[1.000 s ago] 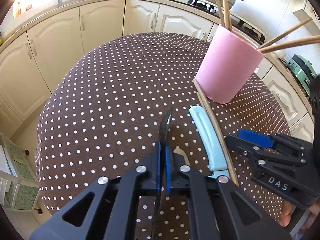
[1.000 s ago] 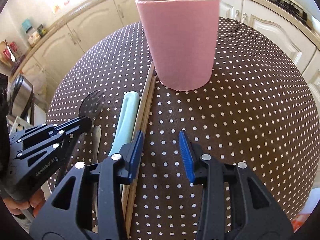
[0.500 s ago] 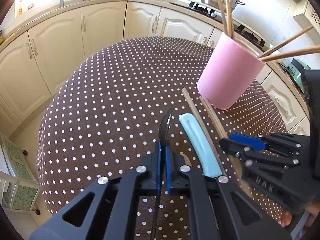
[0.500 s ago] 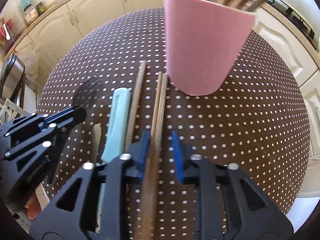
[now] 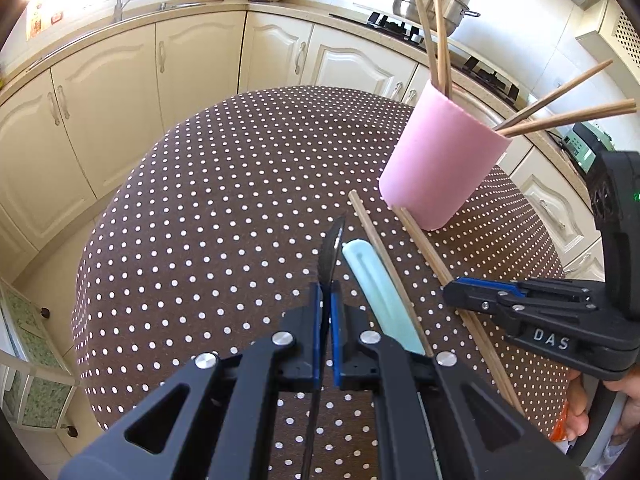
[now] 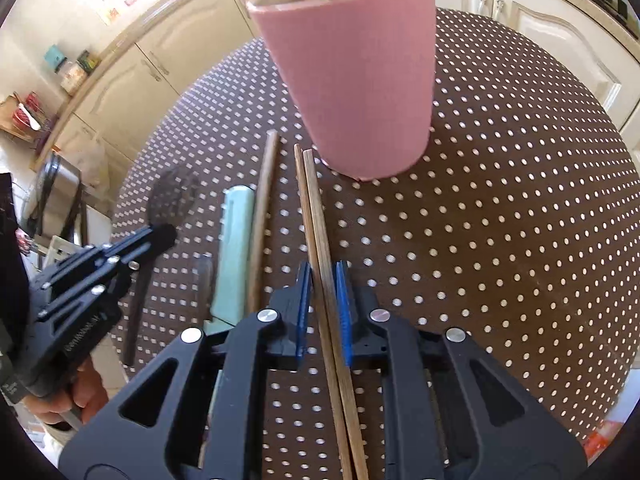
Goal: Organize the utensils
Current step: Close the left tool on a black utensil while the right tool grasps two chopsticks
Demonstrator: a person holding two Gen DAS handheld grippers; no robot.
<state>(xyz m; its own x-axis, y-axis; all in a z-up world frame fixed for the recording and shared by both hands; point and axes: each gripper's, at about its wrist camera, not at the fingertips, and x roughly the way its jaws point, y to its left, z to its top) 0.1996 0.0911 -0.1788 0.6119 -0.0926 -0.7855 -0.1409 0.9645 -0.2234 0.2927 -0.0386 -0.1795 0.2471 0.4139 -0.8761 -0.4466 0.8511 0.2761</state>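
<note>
Left gripper (image 5: 326, 312) of mine clamps the black fork (image 5: 332, 246); my right gripper (image 6: 323, 300) pinches two chopsticks (image 6: 316, 216) beside the pink cup (image 6: 360, 80).

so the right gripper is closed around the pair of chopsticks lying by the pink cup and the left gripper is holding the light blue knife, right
Not quite. The left gripper is shut on the black fork, not the light blue knife, which lies loose on the table beside it, as the left wrist view shows. The rest holds: the right gripper is around the pair of chopsticks by the pink cup.
</note>
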